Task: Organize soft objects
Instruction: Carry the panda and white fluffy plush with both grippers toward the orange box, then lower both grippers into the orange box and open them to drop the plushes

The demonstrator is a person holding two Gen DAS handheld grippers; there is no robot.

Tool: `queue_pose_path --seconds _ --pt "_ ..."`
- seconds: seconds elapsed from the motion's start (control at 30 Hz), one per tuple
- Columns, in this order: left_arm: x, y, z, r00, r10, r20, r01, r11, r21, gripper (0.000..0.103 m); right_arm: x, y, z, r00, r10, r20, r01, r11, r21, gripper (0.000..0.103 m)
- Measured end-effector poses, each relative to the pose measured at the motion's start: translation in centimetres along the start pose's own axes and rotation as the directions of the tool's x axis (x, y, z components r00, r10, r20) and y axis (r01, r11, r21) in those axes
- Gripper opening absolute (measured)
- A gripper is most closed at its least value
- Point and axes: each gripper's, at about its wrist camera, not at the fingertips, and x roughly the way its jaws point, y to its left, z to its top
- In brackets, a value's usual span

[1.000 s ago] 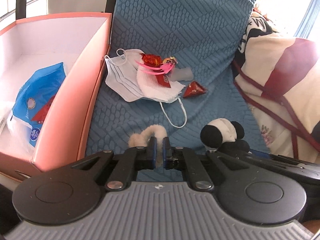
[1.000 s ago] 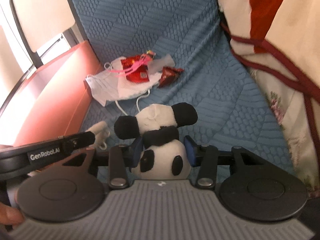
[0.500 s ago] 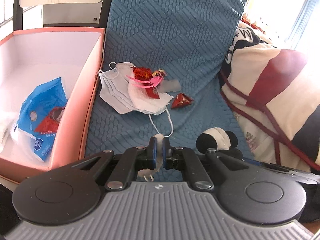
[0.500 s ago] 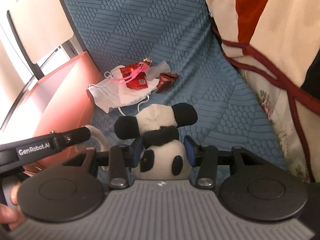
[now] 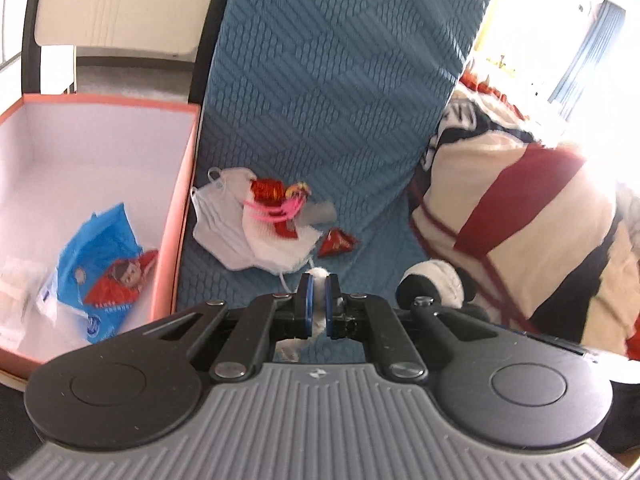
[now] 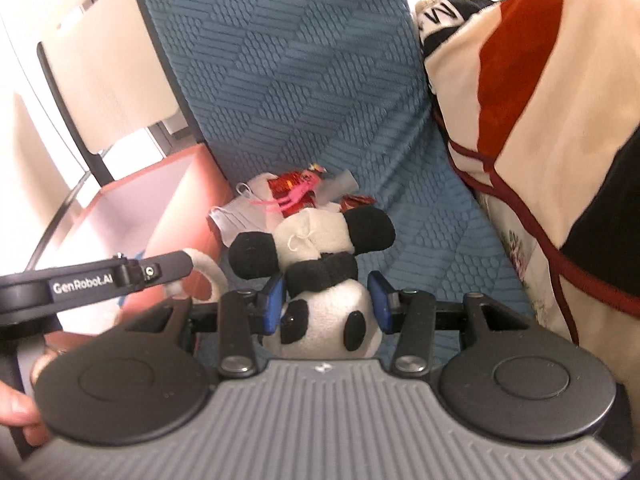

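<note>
Between the right tool's (image 6: 326, 300) blue pads, a plush panda (image 6: 320, 276) is pinched above the quilted blue sofa (image 6: 304, 80); its rounded, squashy body might slip. Left tool (image 5: 316, 306) nips a fluffy cream loop (image 5: 319, 308) thinly. Beyond: crumpled face mask (image 5: 218, 220), pink box (image 5: 176, 216).

left gripper (image 5: 316, 300): clamped on white fluffy loop (image 5: 318, 312)
box (image 5: 180, 200): left, holds blue packet (image 5: 100, 264)
face mask (image 5: 220, 224): on blue seat (image 5: 340, 100)

Box (image 5: 176, 216) left of face mask (image 5: 218, 220)
</note>
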Motion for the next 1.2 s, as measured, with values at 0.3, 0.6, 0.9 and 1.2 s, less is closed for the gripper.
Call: queue_pose_path --seconds 0.3,0.6,0.9,1.2 --pt "-3.0 1.4 2.2 0.999 -0.017 0.046 0.017 1.000 0.007 0.007 -0.9 3.4 1.4 0.999 0.036 0.041 -0.035 0.999 -0.027 0.048" --pt "-7.7 6.4 4.1 0.993 0.028 0.118 -0.023 0.999 -0.045 0.007 -1.4 9.2 3.4 0.988 0.136 0.079 -0.129 0.988 -0.080 0.048" --pt "-12.1 12.7 5.9 0.978 0.133 0.163 -0.120 0.989 -0.090 0.007 -0.3 16.7 4.8 0.961 0.270 0.063 -0.257 0.953 -0.158 0.048" --pt "-11.8 19.4 6.6 0.972 0.216 0.098 -0.199 0.968 -0.156 0.007 4.0 22.1 5.3 0.951 0.306 -0.051 -0.310 0.928 -0.205 0.048"
